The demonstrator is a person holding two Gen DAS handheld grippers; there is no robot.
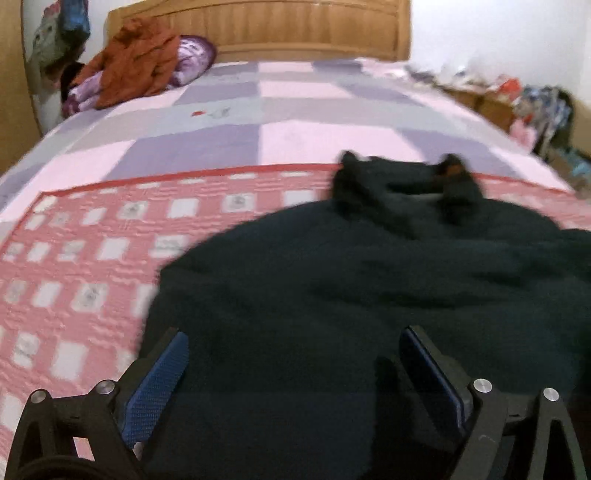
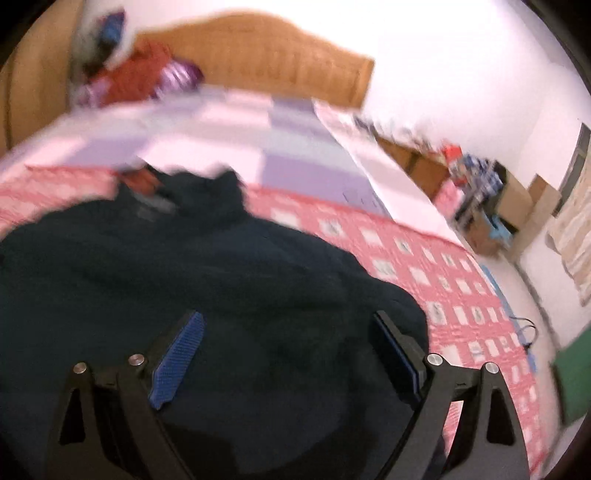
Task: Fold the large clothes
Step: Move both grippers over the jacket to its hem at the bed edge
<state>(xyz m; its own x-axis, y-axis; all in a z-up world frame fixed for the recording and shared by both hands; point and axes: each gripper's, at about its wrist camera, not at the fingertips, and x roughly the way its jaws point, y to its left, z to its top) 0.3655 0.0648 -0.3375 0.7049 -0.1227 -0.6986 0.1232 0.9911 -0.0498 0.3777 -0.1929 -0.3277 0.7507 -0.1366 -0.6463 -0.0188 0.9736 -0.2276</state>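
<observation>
A large dark navy garment (image 1: 369, 280) lies spread on the bed, its collar end pointing toward the headboard. It also shows in the right wrist view (image 2: 207, 266). My left gripper (image 1: 295, 339) is open and empty, its blue-padded fingers wide apart just above the garment's near left part. My right gripper (image 2: 288, 325) is open and empty too, hovering above the garment's near right part. Both views are blurred by motion.
The garment lies on a pink checked quilt (image 1: 92, 251) over a pink and lilac bedspread (image 1: 221, 122). An orange-brown garment (image 1: 136, 59) and a purple pillow (image 1: 194, 55) lie by the wooden headboard (image 1: 280, 29). Boxes and clutter (image 2: 476, 184) stand along the bed's right side.
</observation>
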